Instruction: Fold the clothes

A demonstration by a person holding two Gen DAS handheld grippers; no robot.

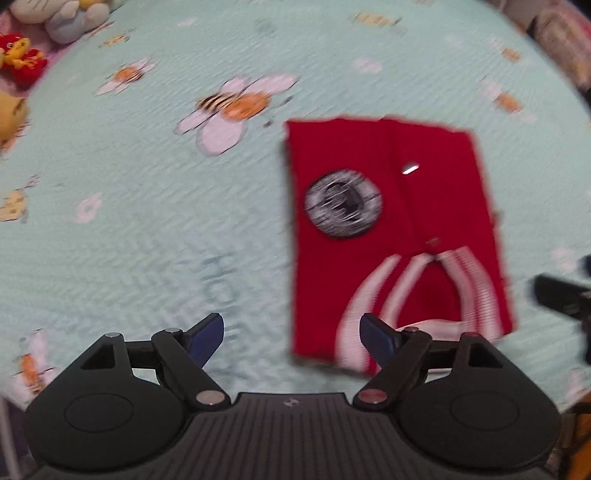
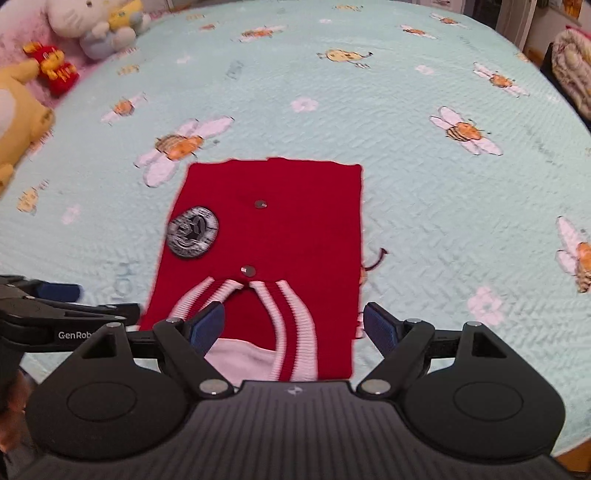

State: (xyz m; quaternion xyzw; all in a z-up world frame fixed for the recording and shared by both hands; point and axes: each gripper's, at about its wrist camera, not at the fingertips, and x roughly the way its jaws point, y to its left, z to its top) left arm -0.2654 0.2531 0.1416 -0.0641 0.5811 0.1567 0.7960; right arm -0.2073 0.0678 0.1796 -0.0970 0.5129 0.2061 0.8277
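Hovering with nothing between its blue pads, my right claw (image 2: pixel 293 326) is spread wide low in its own view, just above the near edge of the folded red knit jacket with white-striped ribbed collar (image 2: pixel 273 240), which lies flat as a neat rectangle in the middle of that frame. My left claw (image 1: pixel 291 338) is spread just as wide and empty at the bottom of its blurred view, the jacket lying to the right of centre there, its collar end nearest my right-hand pad. A round grey embroidered patch (image 2: pixel 192 232) sits on the jacket's left half, and two small silver snap buttons (image 2: pixel 248 270) run up its middle. Underneath spreads the pale mint quilted bedspread printed with bees and flowers (image 2: pixel 406 206), with a heap of plush toys (image 2: pixel 92 26) at the upper left.
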